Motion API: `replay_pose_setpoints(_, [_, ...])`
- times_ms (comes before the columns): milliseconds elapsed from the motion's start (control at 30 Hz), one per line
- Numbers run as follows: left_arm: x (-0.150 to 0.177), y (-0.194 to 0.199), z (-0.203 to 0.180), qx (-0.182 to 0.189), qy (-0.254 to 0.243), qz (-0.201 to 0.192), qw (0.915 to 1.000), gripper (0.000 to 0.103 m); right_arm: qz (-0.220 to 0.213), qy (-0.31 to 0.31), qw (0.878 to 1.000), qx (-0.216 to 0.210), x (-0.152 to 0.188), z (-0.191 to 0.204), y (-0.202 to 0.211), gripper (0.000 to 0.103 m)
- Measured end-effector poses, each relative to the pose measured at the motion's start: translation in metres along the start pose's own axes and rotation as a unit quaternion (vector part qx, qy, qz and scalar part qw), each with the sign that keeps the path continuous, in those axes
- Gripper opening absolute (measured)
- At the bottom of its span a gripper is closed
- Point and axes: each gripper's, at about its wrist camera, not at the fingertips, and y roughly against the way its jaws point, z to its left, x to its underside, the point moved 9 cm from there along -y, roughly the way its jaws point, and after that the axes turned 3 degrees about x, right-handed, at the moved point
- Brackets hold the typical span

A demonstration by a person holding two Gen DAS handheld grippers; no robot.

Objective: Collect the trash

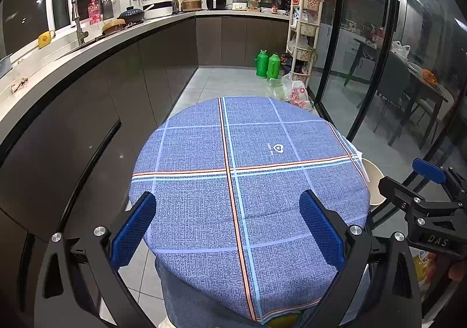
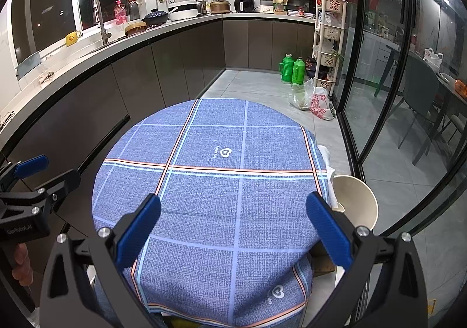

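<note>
Trash is absent from the cloth-covered tabletop (image 2: 233, 182), so with both the left gripper (image 1: 227, 228) and right gripper (image 2: 233, 228) hovering with jaws apart and empty, aim for the paper cup (image 2: 354, 199) and crumpled tissue (image 2: 328, 164) beside its right edge.

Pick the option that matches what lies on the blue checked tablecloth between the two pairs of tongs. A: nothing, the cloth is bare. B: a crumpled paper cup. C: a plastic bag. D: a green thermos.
A: the tablecloth shows only its checked pattern in both wrist views, and both the left tongs and right tongs stand open and empty above it.
</note>
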Motion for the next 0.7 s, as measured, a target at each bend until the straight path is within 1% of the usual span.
replay_pose_setpoints(700, [0.0017,-0.0053,0.0039,0.002,-0.005,0.002,1.0000,0.095,0.001,0.000,1.000,0.000,0.0001,-0.0007,0.0001,0.100])
